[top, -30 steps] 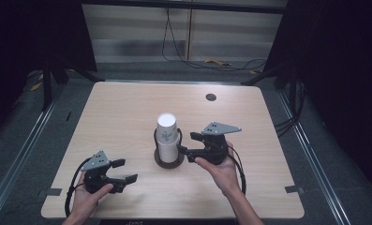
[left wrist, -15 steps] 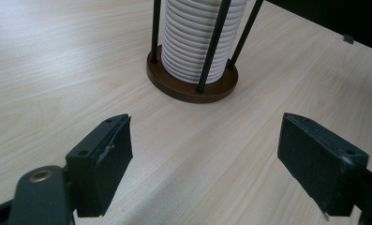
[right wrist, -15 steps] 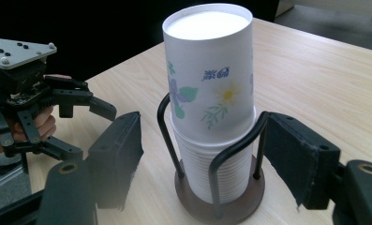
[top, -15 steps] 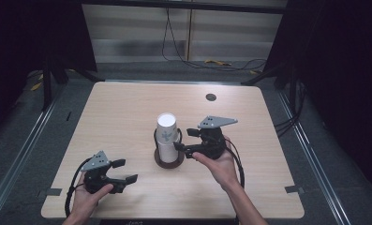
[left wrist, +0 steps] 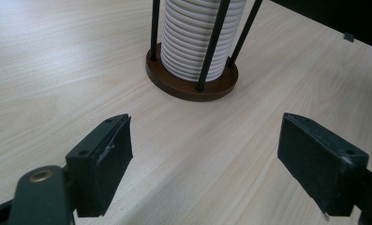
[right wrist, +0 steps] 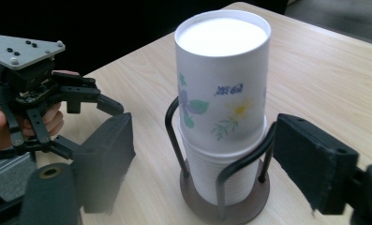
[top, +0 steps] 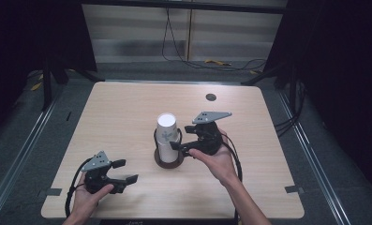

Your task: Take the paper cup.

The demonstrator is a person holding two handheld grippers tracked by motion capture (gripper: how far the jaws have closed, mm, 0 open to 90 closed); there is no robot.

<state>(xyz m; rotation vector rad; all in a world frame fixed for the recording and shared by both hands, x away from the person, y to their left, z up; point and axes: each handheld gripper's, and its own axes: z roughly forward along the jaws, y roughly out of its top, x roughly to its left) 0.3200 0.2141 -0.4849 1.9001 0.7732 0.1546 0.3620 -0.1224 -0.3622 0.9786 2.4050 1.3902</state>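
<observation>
A stack of white paper cups (top: 166, 136) stands upside down in a black wire holder on a round brown base (top: 169, 161) at the table's middle. The top cup (right wrist: 223, 79) has a flower print. My right gripper (top: 182, 137) is level with the stack's right side, and its jaws have just been opening. In the right gripper view the right gripper (right wrist: 202, 173) is open, its pads standing apart from the stack on either side. My left gripper (top: 126, 171) rests open near the front left. In its own view the left gripper (left wrist: 204, 173) points at the base (left wrist: 193, 86) with bare table between the pads.
The light wooden table (top: 277, 154) has a small dark round grommet (top: 211, 97) at the back right. Black cables trail from both grippers toward the front edge. Dark floor, rails and loose cables surround the table.
The right gripper has risen a little beside the cup stack and its jaws have spread wider. The stack and the left gripper have stayed where they were.
</observation>
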